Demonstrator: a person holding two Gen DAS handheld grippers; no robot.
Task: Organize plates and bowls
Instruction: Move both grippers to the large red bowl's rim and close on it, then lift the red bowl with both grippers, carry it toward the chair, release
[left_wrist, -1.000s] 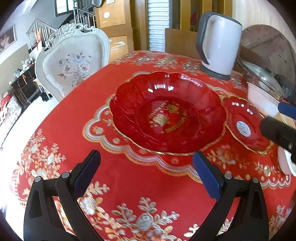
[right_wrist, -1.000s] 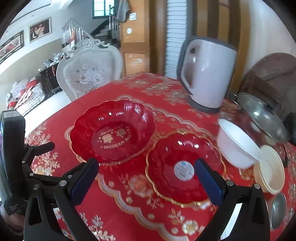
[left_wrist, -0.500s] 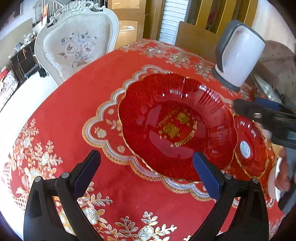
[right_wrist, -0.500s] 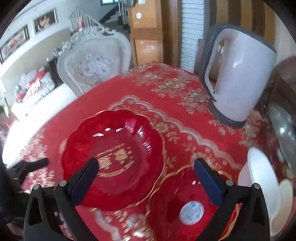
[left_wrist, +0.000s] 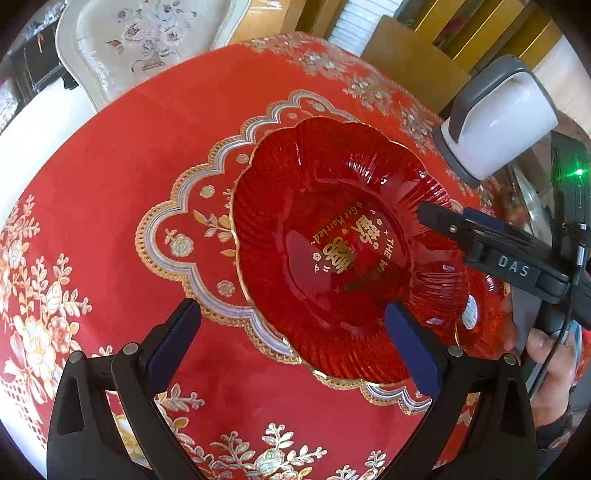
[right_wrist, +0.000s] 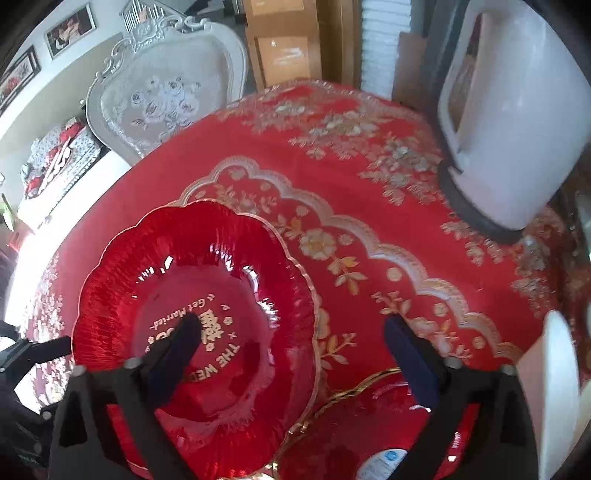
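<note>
A large red scalloped glass bowl (left_wrist: 340, 251) with gold lettering sits on the red tablecloth (left_wrist: 147, 155); it also shows in the right wrist view (right_wrist: 192, 317). A smaller red plate (left_wrist: 484, 314) lies at its right, partly hidden, and shows in the right wrist view (right_wrist: 369, 428). My left gripper (left_wrist: 291, 332) is open and empty above the bowl's near rim. My right gripper (right_wrist: 291, 339) is open and empty, straddling the bowl's right rim; it shows in the left wrist view (left_wrist: 480, 236) reaching over the bowl.
A white electric kettle (left_wrist: 498, 122) (right_wrist: 513, 118) stands at the back right. A white bowl (right_wrist: 554, 384) sits at the right edge. A white carved chair (right_wrist: 166, 92) stands behind the table. A glass pot lid (left_wrist: 528, 206) lies past the kettle.
Both grippers have moved forward and down over the large red bowl. The right gripper has swung left from the small plate to the large bowl's rim.
</note>
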